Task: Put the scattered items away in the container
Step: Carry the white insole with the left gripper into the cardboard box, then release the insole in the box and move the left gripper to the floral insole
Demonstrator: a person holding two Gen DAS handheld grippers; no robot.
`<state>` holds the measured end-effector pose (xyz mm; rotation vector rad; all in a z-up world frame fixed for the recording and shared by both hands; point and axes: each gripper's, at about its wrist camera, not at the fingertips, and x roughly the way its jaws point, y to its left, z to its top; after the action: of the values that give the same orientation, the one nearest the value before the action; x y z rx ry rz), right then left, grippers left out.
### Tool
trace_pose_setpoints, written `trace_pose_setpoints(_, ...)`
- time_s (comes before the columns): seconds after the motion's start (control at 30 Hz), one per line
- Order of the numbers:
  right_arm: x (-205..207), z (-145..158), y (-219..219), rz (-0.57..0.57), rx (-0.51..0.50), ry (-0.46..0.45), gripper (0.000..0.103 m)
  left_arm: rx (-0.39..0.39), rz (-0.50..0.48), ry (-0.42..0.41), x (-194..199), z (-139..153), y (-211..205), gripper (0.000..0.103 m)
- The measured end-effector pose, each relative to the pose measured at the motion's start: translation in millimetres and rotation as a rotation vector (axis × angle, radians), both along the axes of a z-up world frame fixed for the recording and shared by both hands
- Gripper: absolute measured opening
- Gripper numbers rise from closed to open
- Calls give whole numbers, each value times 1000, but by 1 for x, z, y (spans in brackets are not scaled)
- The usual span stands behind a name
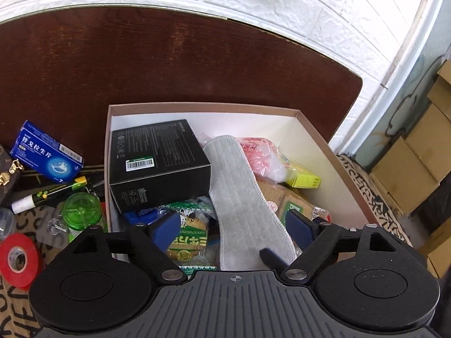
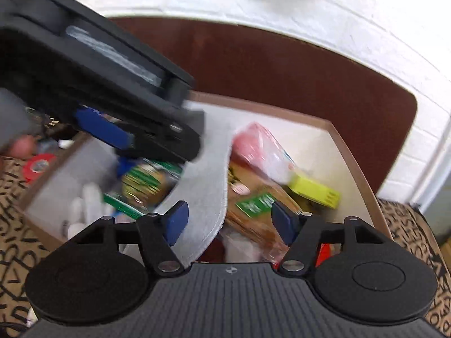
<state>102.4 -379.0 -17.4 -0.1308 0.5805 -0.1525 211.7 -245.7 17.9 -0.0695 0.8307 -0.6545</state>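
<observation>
Most of the things are already put in the box (image 1: 332,169): a black carton (image 1: 160,163), a grey pad (image 1: 242,205), a pink bag (image 1: 262,157), a yellow pack (image 1: 307,181), a brown pack (image 1: 284,200) and a green snack (image 1: 188,239).

Some things are still left out on the table, at nine o'clock from the box. A blue carton (image 1: 46,156), a glue stick (image 1: 48,194), a green lid (image 1: 81,211) and red tape (image 1: 18,259) can be seen there.

The left claw (image 1: 234,228) is held wide open over the box. Nothing is held in it, and the grey pad lies loose under it.

The right claw (image 2: 229,221) is partly open above the box, at three o'clock from the left one. Nothing is gripped by it, though the view is blurred.

The job is judged to be more than half done. At least four things are left to be picked up.
</observation>
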Motion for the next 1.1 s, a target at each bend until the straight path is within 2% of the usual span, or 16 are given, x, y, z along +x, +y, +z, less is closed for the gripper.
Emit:
trace_pose_setpoints(0.1,-10,0,8,-11,21,6,73,16,-5,-8,-3,-1,0,91)
trace_pose_setpoints(0.27,-14,7,11,12,30,-31,95,33,-14,-4,-11,0,2,93)
trace_pose_setpoints(0.37,-19,14,15,11,13,-87,101,35,-16,1,-21,4,8,95)
trace_pose_setpoints(0.6,-61,34,31,24,44,-200,102,3,2,-45,-64,18,35,98)
trace_pose_setpoints(0.77,-99,35,45,37,77,-241,102,-19,7,-61,-101,23,57,100)
trace_pose_setpoints(0.97,-147,24,71,12,121,-238,102,-9,-30,-94,-151,17,78,100)
trace_pose_setpoints(1.1,-174,-6,80,-57,166,-175,102,5,-61,-103,-179,-8,93,101)
